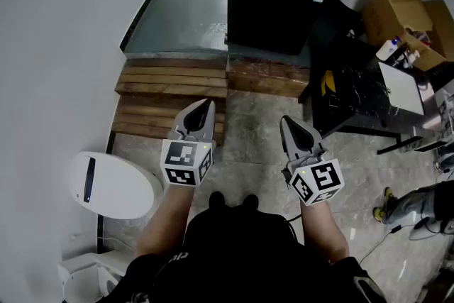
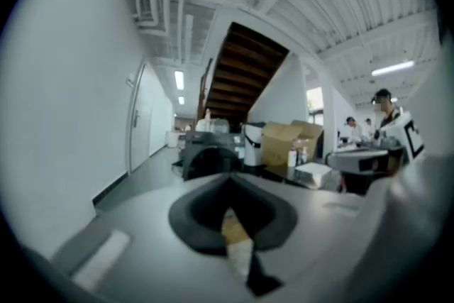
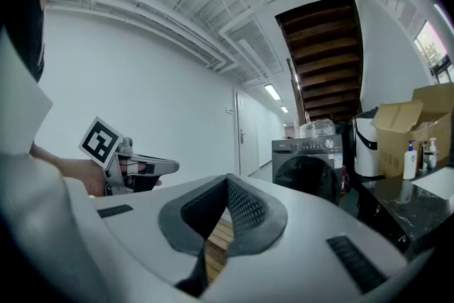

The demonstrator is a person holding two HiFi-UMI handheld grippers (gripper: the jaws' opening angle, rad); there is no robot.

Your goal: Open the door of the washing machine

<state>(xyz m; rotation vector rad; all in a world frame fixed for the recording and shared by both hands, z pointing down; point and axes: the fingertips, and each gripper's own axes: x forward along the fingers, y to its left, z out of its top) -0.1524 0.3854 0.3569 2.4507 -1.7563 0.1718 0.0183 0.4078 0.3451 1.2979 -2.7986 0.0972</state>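
Observation:
A dark grey front-loading washing machine [image 1: 273, 0] stands on a raised grey platform well ahead of me, its round door shut; it also shows in the right gripper view as the washing machine [image 3: 306, 167] and small in the left gripper view as the washing machine [image 2: 207, 156]. My left gripper [image 1: 208, 104] and right gripper [image 1: 285, 121] hover side by side over the stone floor, both shut and empty, far short of the machine. In its own view the left gripper [image 2: 228, 179] has its jaws together, and the right gripper [image 3: 228, 179] likewise.
Wooden plank steps [image 1: 170, 103] lead up to the platform [image 1: 177, 25]. A black table [image 1: 355, 99] with clutter and cardboard boxes [image 1: 401, 7] stands at right. A white toilet [image 1: 106, 184] sits at lower left beside the wall. People stand far right in the left gripper view.

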